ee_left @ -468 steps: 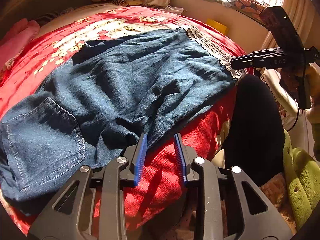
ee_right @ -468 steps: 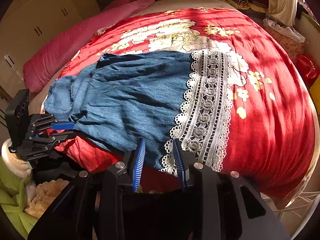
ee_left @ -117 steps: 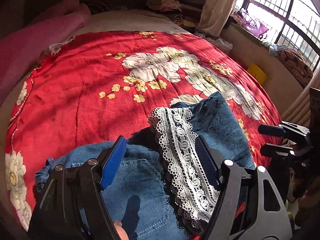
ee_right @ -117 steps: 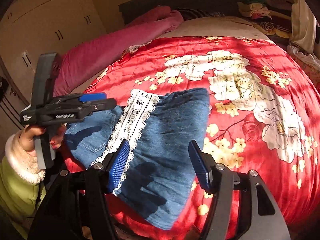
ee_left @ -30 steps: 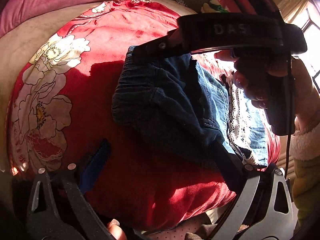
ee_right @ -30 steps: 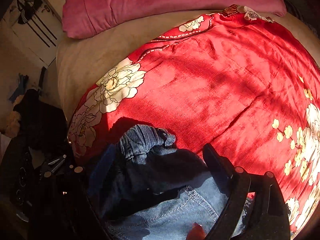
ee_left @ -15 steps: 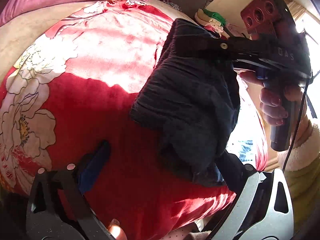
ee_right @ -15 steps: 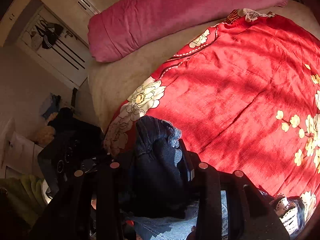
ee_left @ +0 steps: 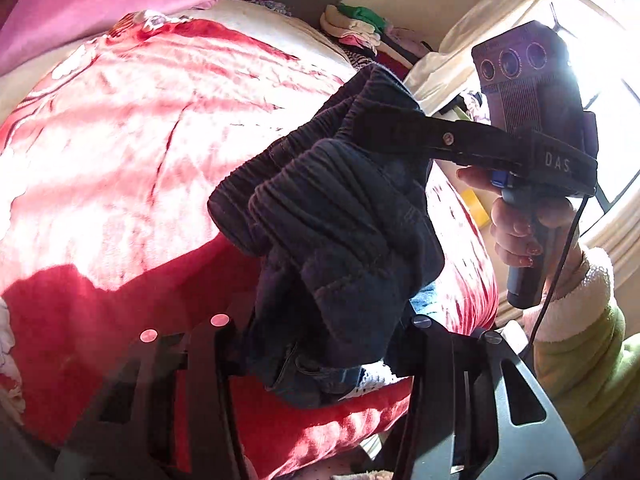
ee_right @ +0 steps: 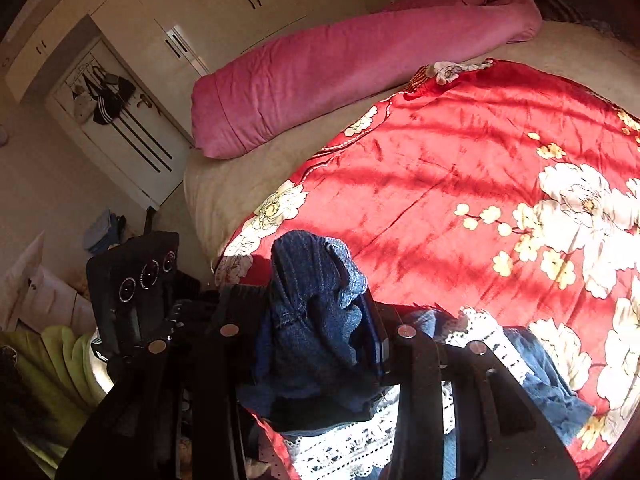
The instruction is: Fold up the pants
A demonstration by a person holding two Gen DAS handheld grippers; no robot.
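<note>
The blue denim pants (ee_left: 340, 240) with a white lace hem (ee_right: 348, 440) are bunched at the near edge of the bed. Their elastic waistband (ee_right: 316, 280) is lifted off the red floral bedspread (ee_right: 460, 184). My left gripper (ee_left: 320, 344) is shut on the lower part of the bunched denim. My right gripper (ee_right: 316, 332) is shut on the waistband; it also shows in the left wrist view (ee_left: 384, 128), pinching the top of the bunch. The rest of the pants (ee_right: 540, 376) lies on the bedspread under the right gripper.
A pink rolled quilt (ee_right: 360, 64) lies along the far side of the bed. White wardrobe doors (ee_right: 224, 12) stand behind it. A pile of clothes (ee_left: 356, 24) sits by the curtain (ee_left: 480, 40) and bright window. The bed's edge is just below both grippers.
Both grippers have closed on the waistband end of the pants and raised it off the bedspread; one second ago both were open around the lying denim.
</note>
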